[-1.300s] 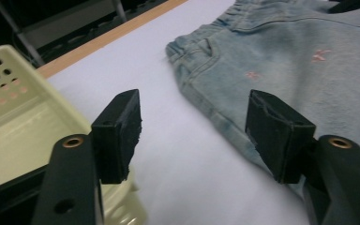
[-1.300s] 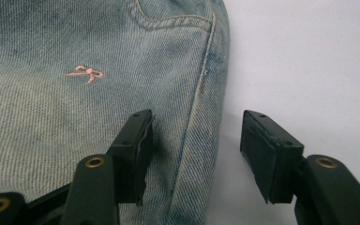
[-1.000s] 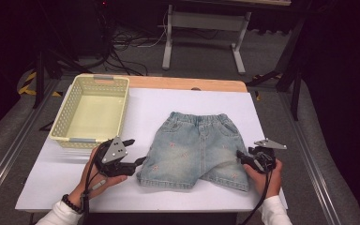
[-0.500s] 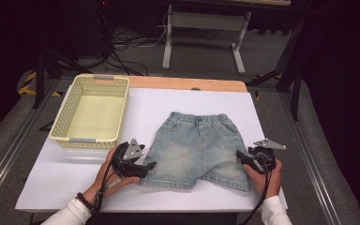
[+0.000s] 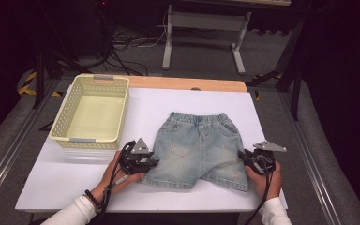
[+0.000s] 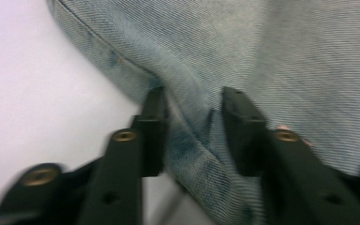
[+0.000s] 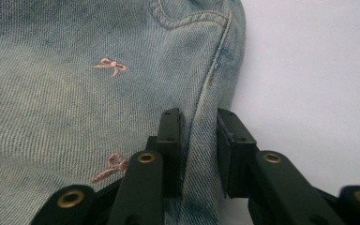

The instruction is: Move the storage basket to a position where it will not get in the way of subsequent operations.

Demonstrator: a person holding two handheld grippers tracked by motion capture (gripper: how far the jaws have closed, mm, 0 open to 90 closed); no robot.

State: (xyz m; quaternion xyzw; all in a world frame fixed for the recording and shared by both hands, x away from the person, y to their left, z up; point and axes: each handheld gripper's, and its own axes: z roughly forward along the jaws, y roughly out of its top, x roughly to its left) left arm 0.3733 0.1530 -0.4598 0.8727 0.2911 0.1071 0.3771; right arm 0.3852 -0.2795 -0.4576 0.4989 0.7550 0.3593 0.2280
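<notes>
Lying flat near the middle of the white surface (image 5: 65, 187), waistband pointing away from the person, a pair of small denim shorts (image 5: 197, 147) is being gripped at both outer leg seams. The left tongs (image 5: 146, 164) are sitting at the shorts' left edge, just above the hem; the left gripper view is showing their jaws, which have just been closing, pinching a raised fold of the side seam (image 6: 187, 126) between them. The right tongs (image 5: 244, 157) are resting at the shorts' right edge, and the right gripper view is showing their jaws, likewise just closing, squeezing the right side seam (image 7: 201, 136) so that the cloth is standing up between the pads. Small pink bow motifs (image 7: 112, 66) are dotting the denim beside that seam. Each hand is wrapping around its gripper from below, the left hand (image 5: 117, 176) wearing a dark bead bracelet at the wrist. A pale yellow basket (image 5: 58, 126) is standing on the far left part of the surface, well apart from the shorts.
</notes>
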